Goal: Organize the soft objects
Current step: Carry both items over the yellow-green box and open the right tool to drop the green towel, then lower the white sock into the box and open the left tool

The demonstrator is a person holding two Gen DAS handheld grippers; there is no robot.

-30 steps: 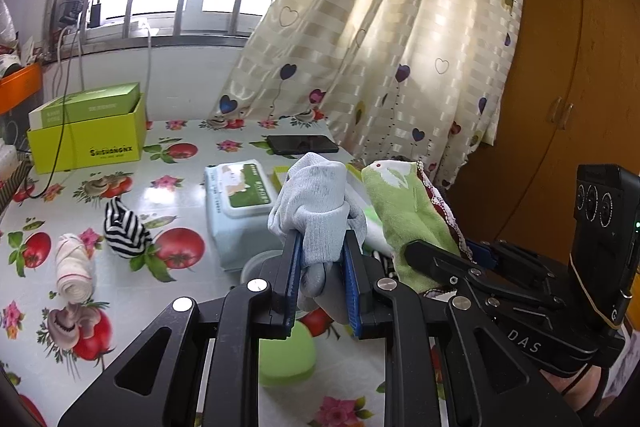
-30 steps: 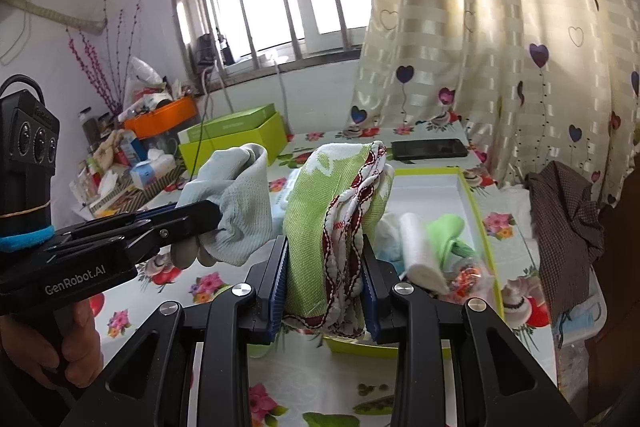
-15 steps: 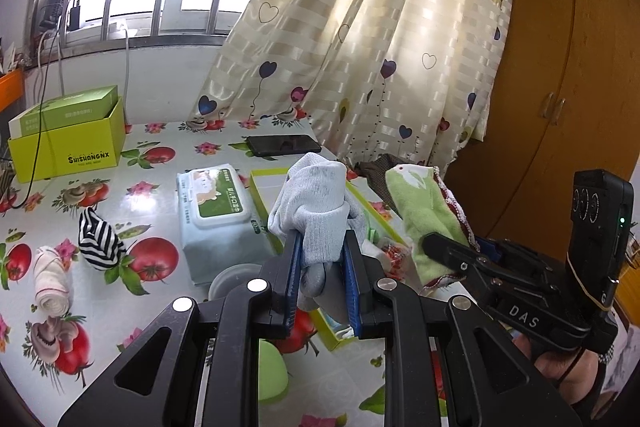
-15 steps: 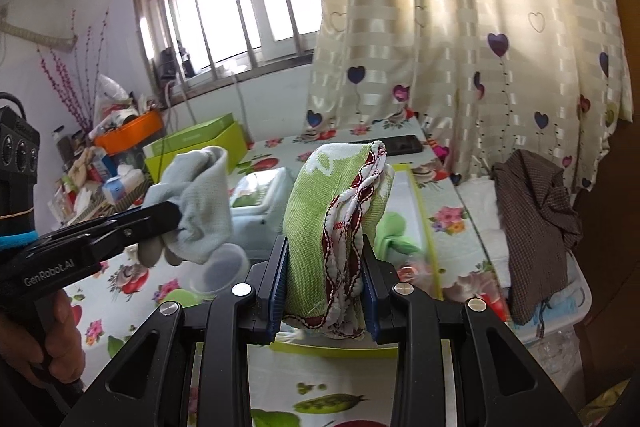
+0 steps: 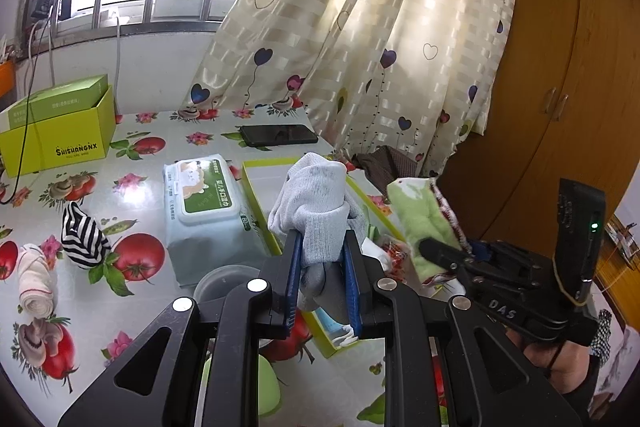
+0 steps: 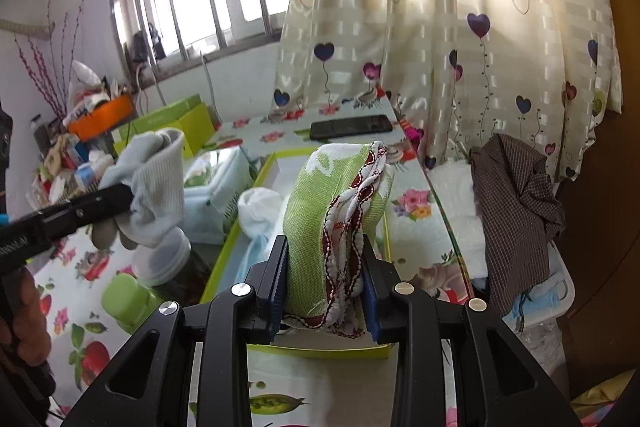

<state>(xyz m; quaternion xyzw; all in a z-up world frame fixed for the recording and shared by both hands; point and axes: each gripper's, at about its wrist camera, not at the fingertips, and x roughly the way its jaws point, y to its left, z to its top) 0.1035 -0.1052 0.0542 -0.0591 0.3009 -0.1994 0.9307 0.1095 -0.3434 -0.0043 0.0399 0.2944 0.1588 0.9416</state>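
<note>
**Both grippers carry cloth above the yellow tray**

Since a second ago, both of my grippers have swung right across the table, so the yellow-rimmed tray (image 6: pixel 256 183) now sits directly beneath them and the wooden wardrobe (image 5: pixel 560 75) fills more of the right side.

My left gripper (image 5: pixel 322 269) is clamped on a pale grey sock (image 5: pixel 316 199), which bunches up above its blue pads. Seen from the right wrist camera, that sock hangs in the air to the left of the tray, above a grey-lidded jar (image 6: pixel 168 259).

My right gripper (image 6: pixel 326 291) is closed tight on a folded green cloth (image 6: pixel 316 211) with red and white trim, held upright over the near end of the tray. Inside the tray lie a white rolled sock (image 6: pixel 260 211) and a pale blue item, partly hidden by the cloth.

On the floral tablecloth (image 5: pixel 132 307), to the left of the tray, rests a pack of wet wipes (image 5: pixel 204 203), touching or just beside the tray's left wall. Further left lie a black-and-white striped sock (image 5: pixel 82 239) and a cream rolled sock (image 5: pixel 36 283). A black phone (image 5: pixel 278 135) lies at the far end of the table, near the heart-patterned curtain (image 5: pixel 380 27). A yellow-green box (image 5: pixel 56 131) stands at the far left. To the right of the table, a dark checked garment (image 6: pixel 516 211) drapes over a pale bin.
</note>
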